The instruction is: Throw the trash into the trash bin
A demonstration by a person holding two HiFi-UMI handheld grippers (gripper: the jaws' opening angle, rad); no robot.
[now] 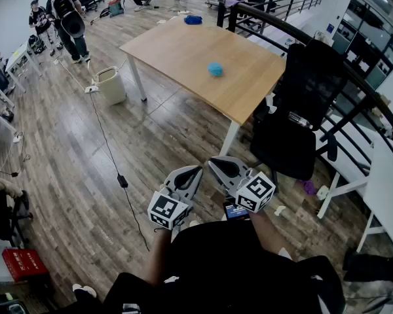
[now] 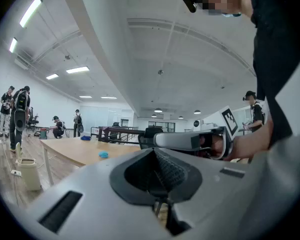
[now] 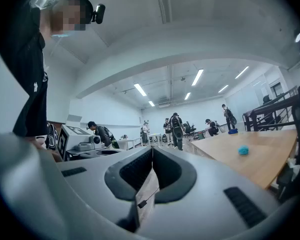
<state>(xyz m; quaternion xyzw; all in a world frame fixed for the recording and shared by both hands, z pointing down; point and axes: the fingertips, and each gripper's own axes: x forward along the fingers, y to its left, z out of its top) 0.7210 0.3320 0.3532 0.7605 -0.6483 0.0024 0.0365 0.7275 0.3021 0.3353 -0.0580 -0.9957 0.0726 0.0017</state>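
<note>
While both grippers hang close to the person's body, no grab's begun. Left gripper (image 1: 195, 173) & right gripper (image 1: 215, 164) each have jaws pressed together, nothing in them. The trash, a blue wad (image 1: 215, 69), sits mid-tabletop (image 1: 177, 51), well apart from both. The bin (image 1: 110, 85) stands on the floor by the near-left leg. Step in hand, I'd say: approach. Next move needs walking fwd, opening one gripper and closing it round the wad.

Open floor (image 1: 72, 175) leads to the table (image 1: 177, 51) (black chair (image 1: 295, 123) crowds its right corner).
</note>
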